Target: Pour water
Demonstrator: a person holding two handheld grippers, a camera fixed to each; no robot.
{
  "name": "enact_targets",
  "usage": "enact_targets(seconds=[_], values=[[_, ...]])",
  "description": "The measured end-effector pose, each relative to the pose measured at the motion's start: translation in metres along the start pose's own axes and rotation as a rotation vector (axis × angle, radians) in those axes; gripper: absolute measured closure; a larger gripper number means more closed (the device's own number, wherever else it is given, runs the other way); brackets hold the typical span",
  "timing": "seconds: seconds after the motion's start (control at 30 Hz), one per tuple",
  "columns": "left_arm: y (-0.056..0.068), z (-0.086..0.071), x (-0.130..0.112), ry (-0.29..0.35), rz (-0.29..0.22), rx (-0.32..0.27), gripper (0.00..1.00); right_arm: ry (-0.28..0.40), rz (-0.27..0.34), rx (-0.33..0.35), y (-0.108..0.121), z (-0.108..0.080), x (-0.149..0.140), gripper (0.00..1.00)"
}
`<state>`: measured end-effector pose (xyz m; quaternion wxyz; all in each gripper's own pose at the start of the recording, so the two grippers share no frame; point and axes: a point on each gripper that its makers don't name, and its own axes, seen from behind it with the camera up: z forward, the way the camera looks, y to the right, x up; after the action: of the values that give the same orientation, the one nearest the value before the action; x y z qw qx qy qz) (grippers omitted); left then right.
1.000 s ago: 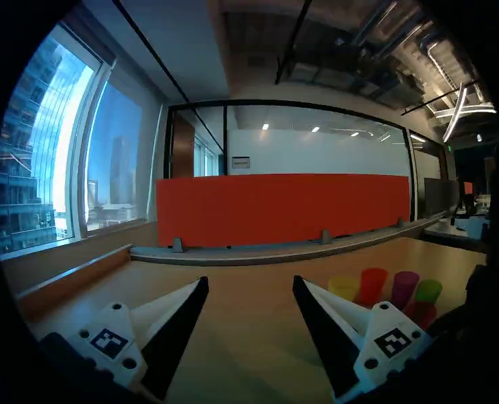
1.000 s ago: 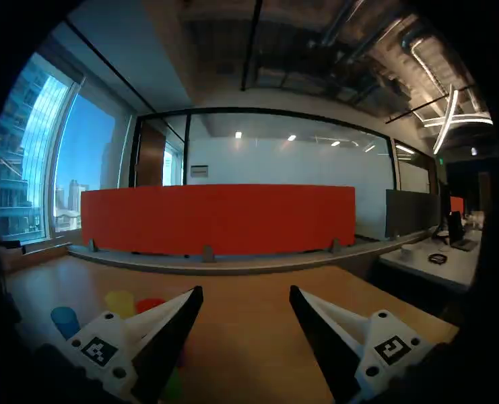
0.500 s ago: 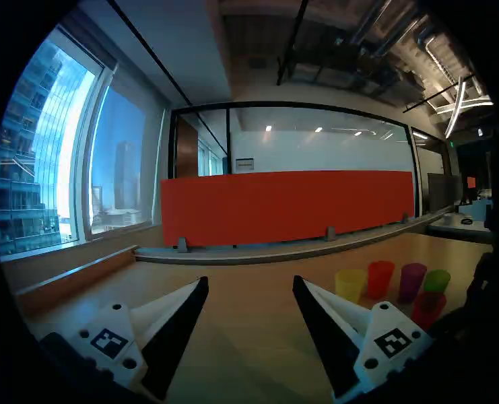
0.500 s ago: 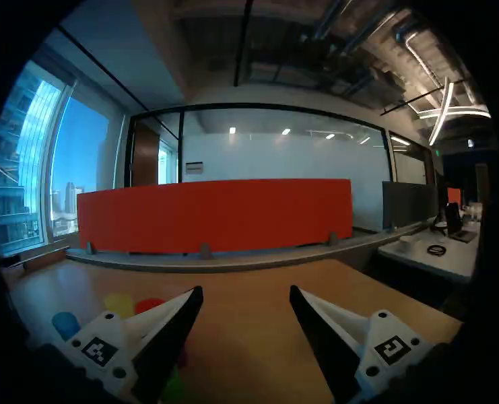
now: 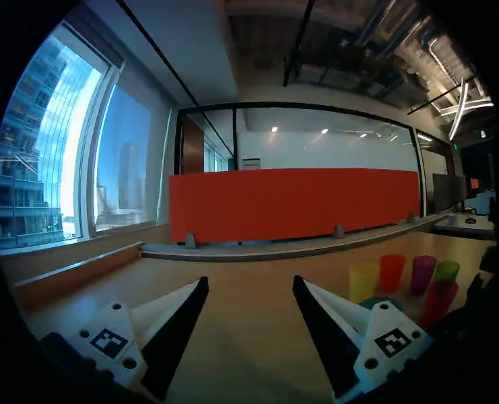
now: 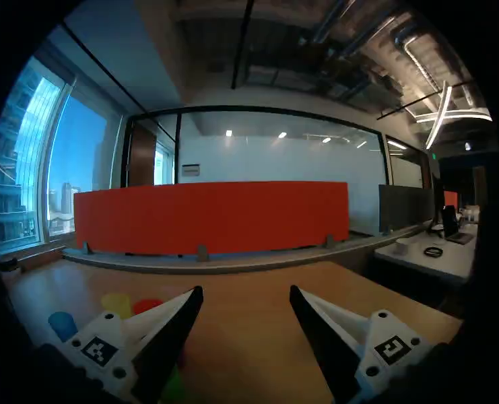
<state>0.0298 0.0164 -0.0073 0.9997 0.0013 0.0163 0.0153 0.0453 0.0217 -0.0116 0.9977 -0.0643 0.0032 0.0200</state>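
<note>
Since a second ago the cups have slid rightward in the left gripper view, and a teal rim (image 5: 382, 302) has come into sight just behind that gripper's right-hand finger. The right gripper view has barely shifted.

In the left gripper view the yellow cup (image 5: 363, 281), orange cup (image 5: 391, 271), purple cup (image 5: 422, 272) and green cup (image 5: 446, 271) stand upright in a close row on the wooden worktop (image 5: 249, 337). A red cup (image 5: 440, 303) stands nearer the camera, in front of the purple and green ones. The whole group lies off to the right of the left gripper (image 5: 250, 279), whose fingers are spread wide with nothing between them.

In the right gripper view a blue cup (image 6: 62, 324) stands on the worktop at the lower left, with a yellow one and a red one near it, partly hidden behind the left-hand finger. The right gripper (image 6: 245, 289) is likewise spread apart and empty. A green blur low between its fingers is too indistinct to name.

Beyond the worktop runs a long red partition (image 5: 296, 205), with tall windows (image 5: 54, 175) to the left. A second desk (image 6: 424, 259) stands at the right.
</note>
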Motion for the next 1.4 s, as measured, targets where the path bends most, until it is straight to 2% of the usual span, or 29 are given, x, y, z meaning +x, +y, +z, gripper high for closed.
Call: enact_targets(seconds=[0.6, 0.9, 1.4], values=[[-0.024, 0.001, -0.020, -0.019, -0.014, 0.034, 0.07, 0.015, -0.034, -0.018, 0.003, 0.003, 0.007, 0.01], [-0.026, 0.002, -0.025, -0.033, -0.034, 0.035, 0.07, 0.012, -0.027, -0.015, 0.002, 0.001, 0.008, 0.01], [-0.024, 0.004, -0.026, -0.038, -0.034, 0.026, 0.07, 0.019, -0.029, -0.005, -0.001, -0.001, 0.012, 0.01]])
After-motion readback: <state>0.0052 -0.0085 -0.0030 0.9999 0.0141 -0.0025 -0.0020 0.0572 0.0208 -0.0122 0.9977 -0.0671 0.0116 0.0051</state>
